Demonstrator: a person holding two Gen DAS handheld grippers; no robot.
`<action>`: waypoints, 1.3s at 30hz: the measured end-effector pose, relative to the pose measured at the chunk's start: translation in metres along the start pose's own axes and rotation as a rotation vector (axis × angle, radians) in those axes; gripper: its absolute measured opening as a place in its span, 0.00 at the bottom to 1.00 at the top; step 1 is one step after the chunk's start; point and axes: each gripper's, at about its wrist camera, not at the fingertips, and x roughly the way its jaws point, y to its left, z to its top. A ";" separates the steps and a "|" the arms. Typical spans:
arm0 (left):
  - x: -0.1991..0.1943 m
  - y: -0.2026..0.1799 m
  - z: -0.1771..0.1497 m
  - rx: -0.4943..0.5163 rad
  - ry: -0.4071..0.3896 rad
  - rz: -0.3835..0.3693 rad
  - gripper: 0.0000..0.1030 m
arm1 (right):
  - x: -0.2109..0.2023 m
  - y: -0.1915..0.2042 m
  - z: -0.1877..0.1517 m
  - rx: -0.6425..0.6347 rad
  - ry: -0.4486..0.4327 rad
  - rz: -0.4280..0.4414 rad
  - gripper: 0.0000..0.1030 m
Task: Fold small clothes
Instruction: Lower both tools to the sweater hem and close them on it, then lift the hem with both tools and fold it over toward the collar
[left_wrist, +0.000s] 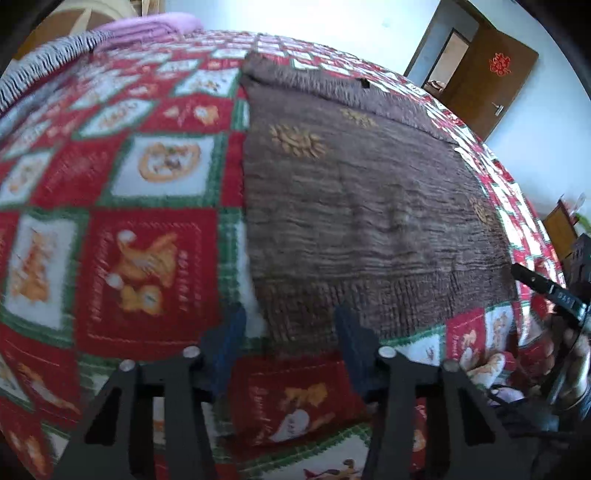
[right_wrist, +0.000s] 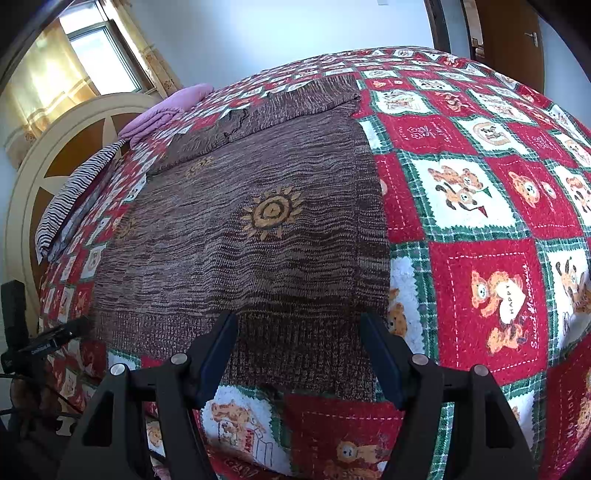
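Soft, limp brown knit sweater (right_wrist: 258, 229) flat on bed (right_wrist: 480, 288); both claws, left claw (left_wrist: 290, 328) and right claw (right_wrist: 299, 332), agape, empty; best pinched at ribbed hem corners.

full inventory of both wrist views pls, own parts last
brown knit garment: 1, brown with orange sun motifs, flat on the bed, ribbed hem nearest both claws
quilt: 1, red, white and green teddy-bear squares, covers the bed
pink blanket: 1, folded, far end of the bed
striped cloth: 1, black and white, by the headboard
headboard: 1, cream and brown
door: 1, brown, open
window: 1, yellow curtains
left claw: open, above the hem's left corner
right claw: open, above the hem
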 end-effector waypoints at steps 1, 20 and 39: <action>-0.001 -0.002 -0.001 0.004 -0.009 0.002 0.50 | 0.000 0.000 0.000 -0.001 -0.002 -0.001 0.67; -0.016 0.004 0.003 0.017 -0.114 -0.060 0.04 | -0.016 -0.035 -0.001 0.072 0.001 -0.040 0.67; -0.029 0.023 0.007 -0.069 -0.180 -0.145 0.04 | -0.049 -0.026 0.005 0.017 -0.070 0.133 0.05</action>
